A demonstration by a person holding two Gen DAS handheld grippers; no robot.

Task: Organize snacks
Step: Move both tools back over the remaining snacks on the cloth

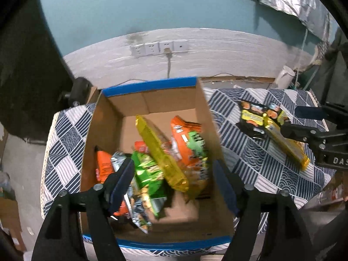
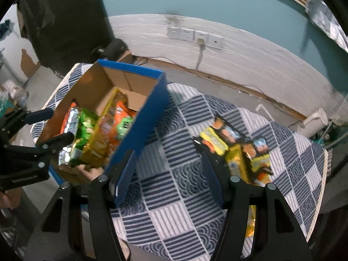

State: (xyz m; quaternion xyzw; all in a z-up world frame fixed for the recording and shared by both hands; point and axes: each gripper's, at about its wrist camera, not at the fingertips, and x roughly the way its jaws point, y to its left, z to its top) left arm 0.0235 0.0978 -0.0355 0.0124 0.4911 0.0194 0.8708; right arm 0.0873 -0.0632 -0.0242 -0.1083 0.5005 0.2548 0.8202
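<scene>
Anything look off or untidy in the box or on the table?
Inside the cardboard box, the snack packs are a loose heap: the yellow pack lies tilted across the green pack and orange pack. Several snack packs still lie on the checked cloth. No visible spill or damage.

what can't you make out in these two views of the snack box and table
- Left wrist view: the packet labels in the open cardboard box are motion-blurred; the left tongs cover the near packets.
- Right wrist view: the long yellow snack packet runs behind the right tongs; its near end is hidden.
</scene>
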